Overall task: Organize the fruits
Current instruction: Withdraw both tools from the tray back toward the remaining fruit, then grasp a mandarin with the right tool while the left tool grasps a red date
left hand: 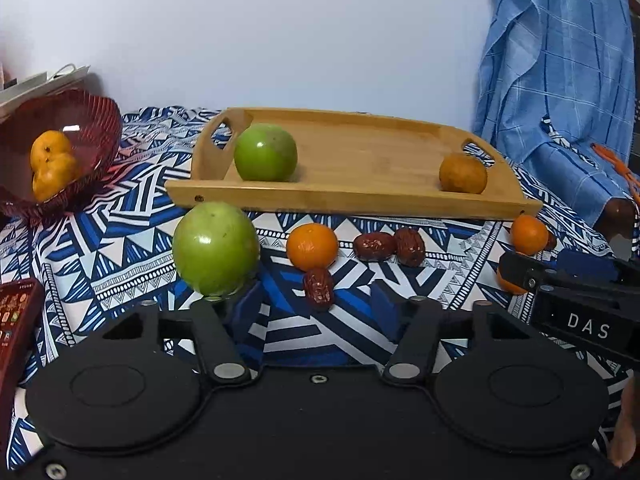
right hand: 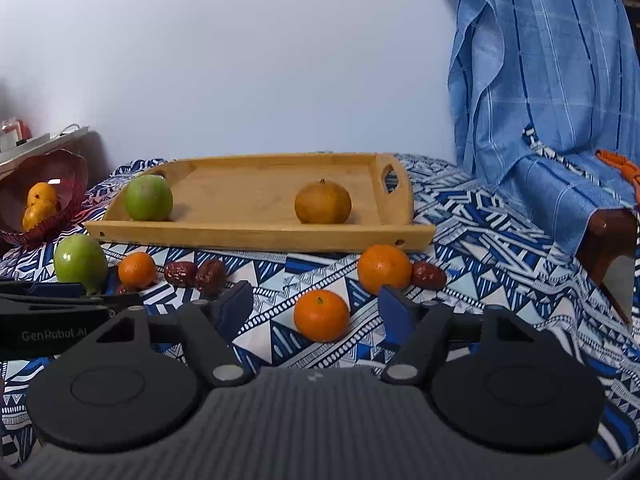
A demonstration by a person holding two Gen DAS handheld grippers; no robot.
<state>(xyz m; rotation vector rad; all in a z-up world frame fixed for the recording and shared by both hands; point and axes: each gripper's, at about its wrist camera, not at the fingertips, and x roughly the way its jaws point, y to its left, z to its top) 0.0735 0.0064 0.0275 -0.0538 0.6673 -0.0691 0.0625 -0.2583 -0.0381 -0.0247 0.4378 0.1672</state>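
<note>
The left gripper (left hand: 316, 312) hovers low over the blue-and-white patterned tablecloth (left hand: 120, 240) with its blue-padded jaws spread wide and nothing between them except a wrinkled dark red date (left hand: 318, 286) lying on the cloth just ahead. The right gripper (right hand: 316, 312) is equally wide open and empty; a small bright orange mandarin (right hand: 321, 315) sits on the cloth between its fingertips, touching neither.

Just past the left jaws, a large green apple (left hand: 216, 248) rests on the cloth beside the left finger. Next to it lies a second small mandarin (left hand: 312, 246), touching the near date, and then a pair of dark red dates (left hand: 390, 246) pressed together. Further right, a third mandarin (right hand: 384, 269) lies on the cloth with another single date (right hand: 429, 275) touching it.

Behind this row stands a shallow rectangular bamboo tray with cut-out handles (left hand: 360, 200). It holds a second green apple (left hand: 265, 152) at its left end and a dull brownish-orange round fruit (left hand: 463, 173) near its right end, well apart.

To the far left, a ribbed red translucent bowl (left hand: 96, 120) holds several yellow-orange citrus fruits (left hand: 52, 164). To the far right, a blue checked cloth (right hand: 540, 80) drapes over a dark wooden chair (right hand: 612, 236).
</note>
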